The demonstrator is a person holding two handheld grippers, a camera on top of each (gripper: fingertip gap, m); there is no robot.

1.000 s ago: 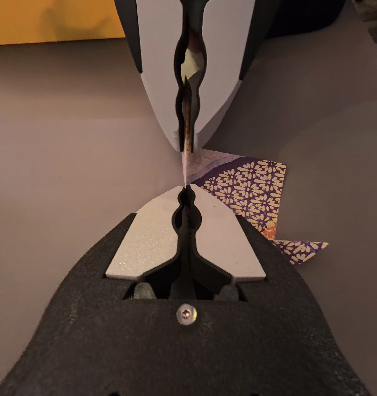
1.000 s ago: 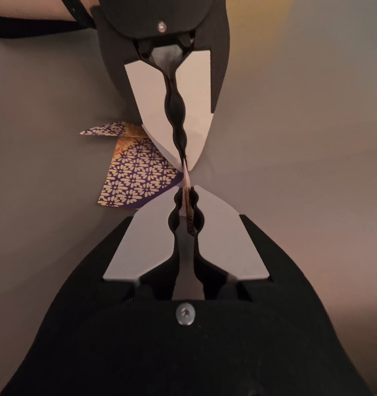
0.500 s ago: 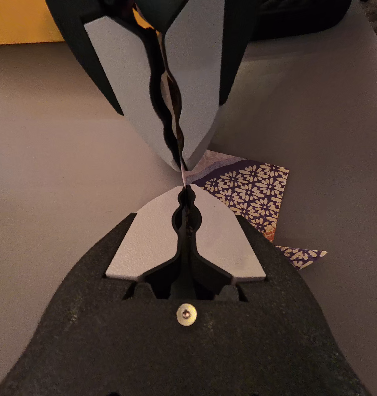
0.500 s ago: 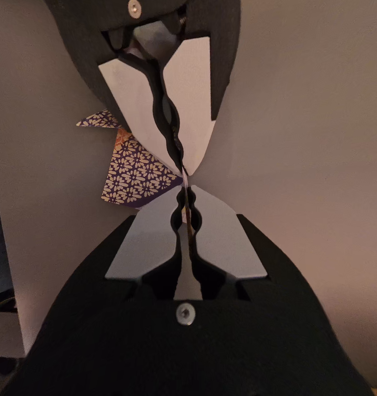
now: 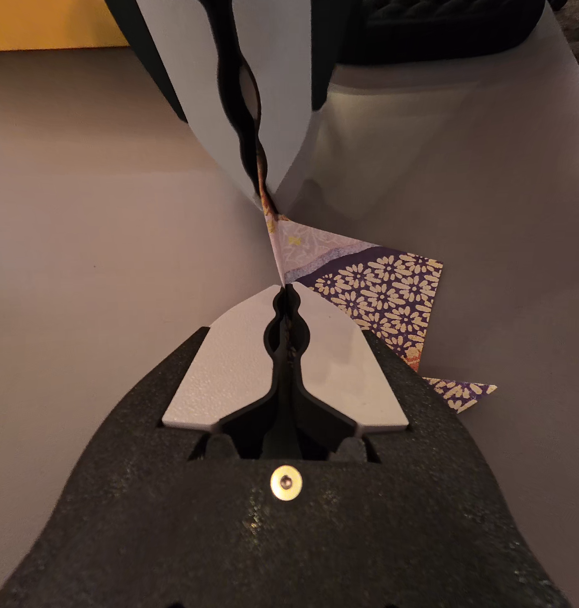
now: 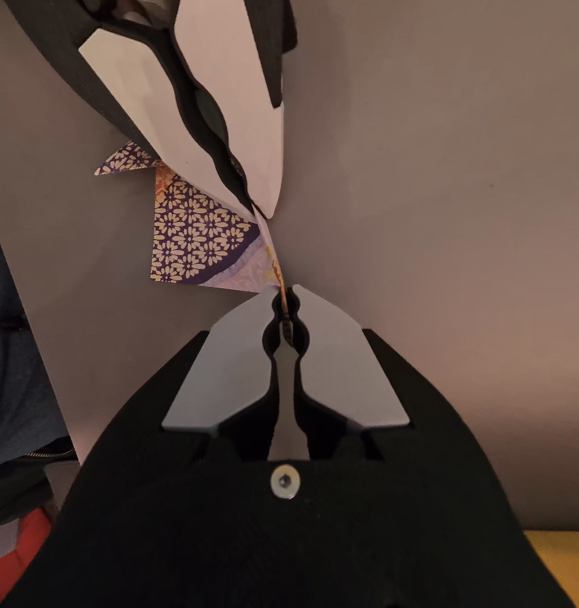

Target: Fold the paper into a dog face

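— From my feed, the paper [image 5: 380, 296] is deep purple, covered in cream flower shapes set close together. Near the crease it turns pale lilac with a faint leafy print and small gold marks.

— I see the same on my side, plus an orange-and-gold patch at one corner of the paper [image 6: 195, 243]. A separate little flap carries the purple floral print too.

— My left tool [image 5: 285, 289] has a speckled black body and light grey fingers [image 5: 228, 365], with a silver screw head.

— The right tool [image 6: 287, 291] matches: black body, grey fingers. The surface [image 6: 446, 230] reads as plain grey-brown, with a yellow strip at its edge.
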